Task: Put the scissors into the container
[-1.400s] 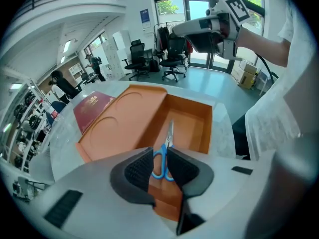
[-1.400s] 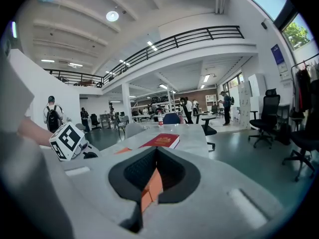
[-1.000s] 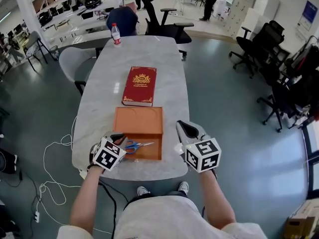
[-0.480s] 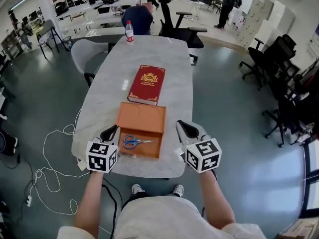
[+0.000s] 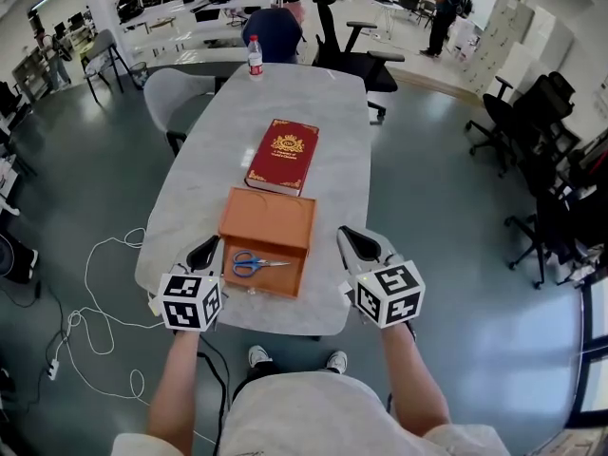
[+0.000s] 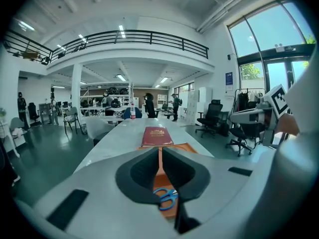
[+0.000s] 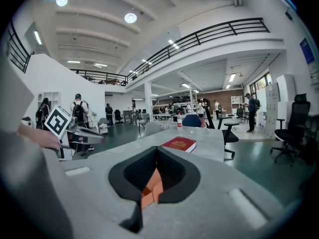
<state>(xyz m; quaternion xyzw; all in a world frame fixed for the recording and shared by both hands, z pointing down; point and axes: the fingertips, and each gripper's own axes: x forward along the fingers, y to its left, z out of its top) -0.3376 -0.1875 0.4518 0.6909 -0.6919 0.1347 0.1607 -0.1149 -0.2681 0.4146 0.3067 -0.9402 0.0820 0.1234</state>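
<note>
Scissors (image 5: 255, 264) are seen lying inside the orange container (image 5: 269, 220) by the near edge of the worktop (image 5: 201, 186); fingers of the left gripper (image 5: 207, 249) and right gripper (image 5: 350, 237) are closed on nothing

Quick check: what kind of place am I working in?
Probably an open-plan office or lab: black office chairs stand near the long grey table, rows of desks lie beyond it, and a railed mezzanine runs overhead.

Left gripper (image 5: 205, 252), right gripper (image 5: 359, 244): both closed, empty.
</note>
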